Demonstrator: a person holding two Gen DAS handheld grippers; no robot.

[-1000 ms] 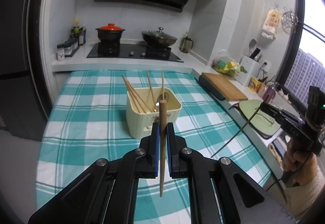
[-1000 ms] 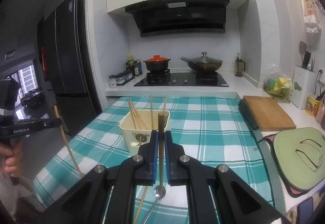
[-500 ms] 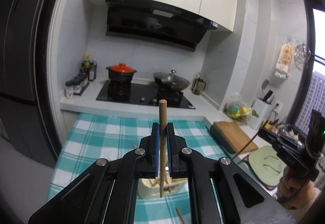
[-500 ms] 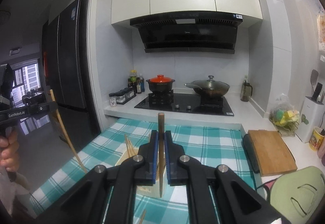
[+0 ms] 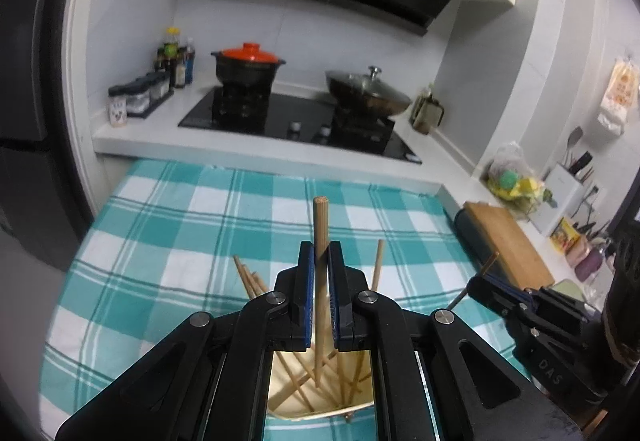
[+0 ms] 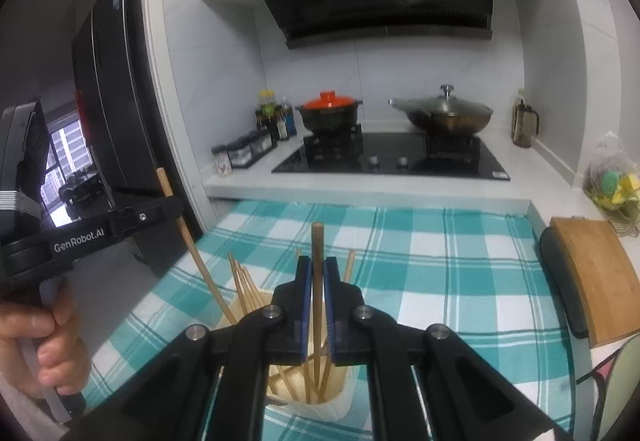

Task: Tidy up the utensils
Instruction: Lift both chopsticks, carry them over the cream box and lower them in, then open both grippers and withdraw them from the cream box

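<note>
Both tongs over the utensil tub, each clamped on a stick

Left tongs [image 5: 319,277] pinch a wooden chopstick [image 5: 320,225]; right tongs [image 6: 316,289] pinch a darker wooden handle [image 6: 317,245]. Cream tub [image 6: 340,407] of chopsticks sits on the checked bench [image 6: 460,273].

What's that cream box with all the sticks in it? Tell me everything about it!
The cream box is a pale utensil holder with an open top, maybe plastic. It stands upright on the teal checked tablecloth. Several wooden chopsticks lean inside it, fanning outward. Both grippers hide most of it, so only its inside and part of its rim show. Each gripper holds one more stick above its opening.
</note>
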